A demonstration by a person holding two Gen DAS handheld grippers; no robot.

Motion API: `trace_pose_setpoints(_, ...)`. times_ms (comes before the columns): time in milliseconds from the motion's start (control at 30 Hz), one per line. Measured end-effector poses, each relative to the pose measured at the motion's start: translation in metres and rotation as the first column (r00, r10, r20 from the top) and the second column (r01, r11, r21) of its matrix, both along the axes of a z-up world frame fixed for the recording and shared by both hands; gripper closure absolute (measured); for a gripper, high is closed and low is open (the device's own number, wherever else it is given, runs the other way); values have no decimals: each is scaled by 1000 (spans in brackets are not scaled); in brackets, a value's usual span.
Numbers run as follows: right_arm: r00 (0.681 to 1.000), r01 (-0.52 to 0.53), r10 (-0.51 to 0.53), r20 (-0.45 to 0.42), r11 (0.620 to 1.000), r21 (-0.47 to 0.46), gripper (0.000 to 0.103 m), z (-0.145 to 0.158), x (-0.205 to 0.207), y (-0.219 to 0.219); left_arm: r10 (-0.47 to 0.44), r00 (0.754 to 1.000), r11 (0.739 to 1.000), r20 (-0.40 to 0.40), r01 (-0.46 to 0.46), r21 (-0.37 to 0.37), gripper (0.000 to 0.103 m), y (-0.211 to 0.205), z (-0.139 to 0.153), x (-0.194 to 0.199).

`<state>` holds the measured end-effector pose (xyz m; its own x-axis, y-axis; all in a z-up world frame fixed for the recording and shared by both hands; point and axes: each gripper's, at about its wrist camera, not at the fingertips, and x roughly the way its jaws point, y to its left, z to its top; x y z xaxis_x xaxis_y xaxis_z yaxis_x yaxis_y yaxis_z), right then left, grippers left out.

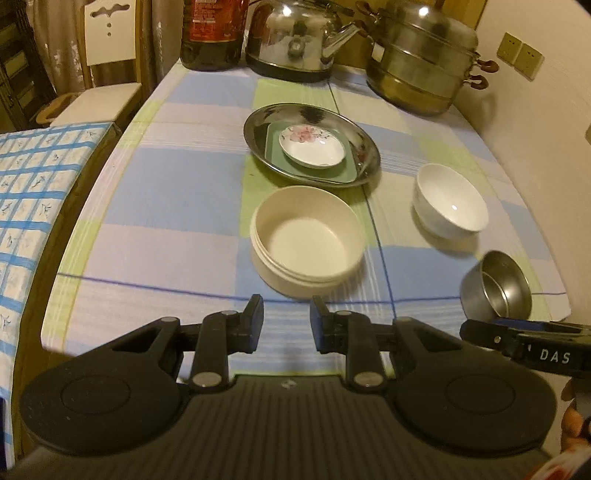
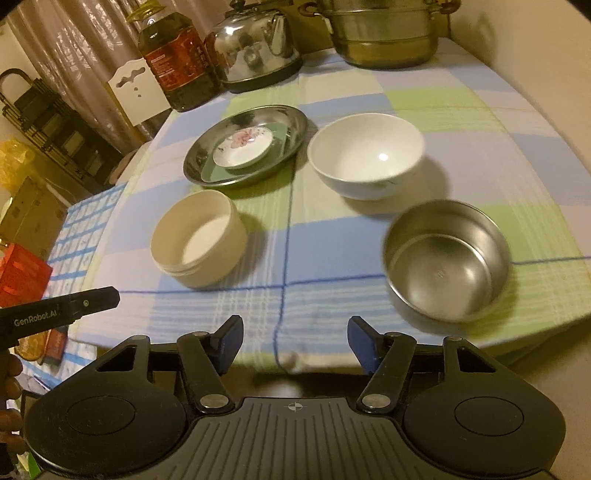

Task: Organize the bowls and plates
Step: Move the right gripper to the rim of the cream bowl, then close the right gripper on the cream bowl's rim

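Observation:
A steel plate [image 1: 364, 147] [image 2: 207, 157] holds a green square plate [image 1: 280, 158] [image 2: 282, 134] with a small flowered dish [image 1: 312, 147] [image 2: 245, 146] on top. A cream round bowl [image 1: 306, 240] [image 2: 199, 238] stands in front of it. A white bowl [image 1: 448, 201] [image 2: 365, 155] stands to the right. A steel bowl [image 1: 495, 291] [image 2: 447, 260] sits near the front edge. My left gripper [image 1: 286, 325] is open and empty just before the cream bowl. My right gripper [image 2: 295, 345] is open and empty at the front edge, left of the steel bowl.
At the back of the checked tablecloth [image 1: 177, 192] stand an oil bottle [image 1: 212, 33] [image 2: 175, 59], a steel kettle [image 1: 295, 37] [image 2: 255, 48] and a stacked steamer pot [image 1: 421, 62] [image 2: 384, 33]. A chair [image 1: 107, 74] is at the left, a wall at the right.

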<state>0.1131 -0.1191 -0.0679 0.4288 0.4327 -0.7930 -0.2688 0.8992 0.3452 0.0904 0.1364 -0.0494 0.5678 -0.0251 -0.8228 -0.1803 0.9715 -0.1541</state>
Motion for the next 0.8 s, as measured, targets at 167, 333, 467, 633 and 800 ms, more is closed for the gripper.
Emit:
trace_pose_setpoints(167,1000,-1,1,9,1000,7,41,-5,24,25,-38,999,999,-13,38,-4,79,17,-7,27)
trace_pose_setpoints(333,1000,-14,14,17,1000,16,48,-13,44,51,-73,997,997,-25,73,-1,79,28,-15,50)
trace_pose_setpoints(467,1000,-21,20,18,1000,23,54,-21,56,69,-94,994,996,-48,94,9,76,33,-24,66)
trace_pose_setpoints(633,1000,-12,12,9,999,31,58,-29,71,84,-123,991,992,-56,123,3,76,38,-33,83)
trace_pose_setpoints(800,1000,-13,14,-5,1000,24,67,-38,77,95,-154,985,987,-75,156,27,76,39,-43,96)
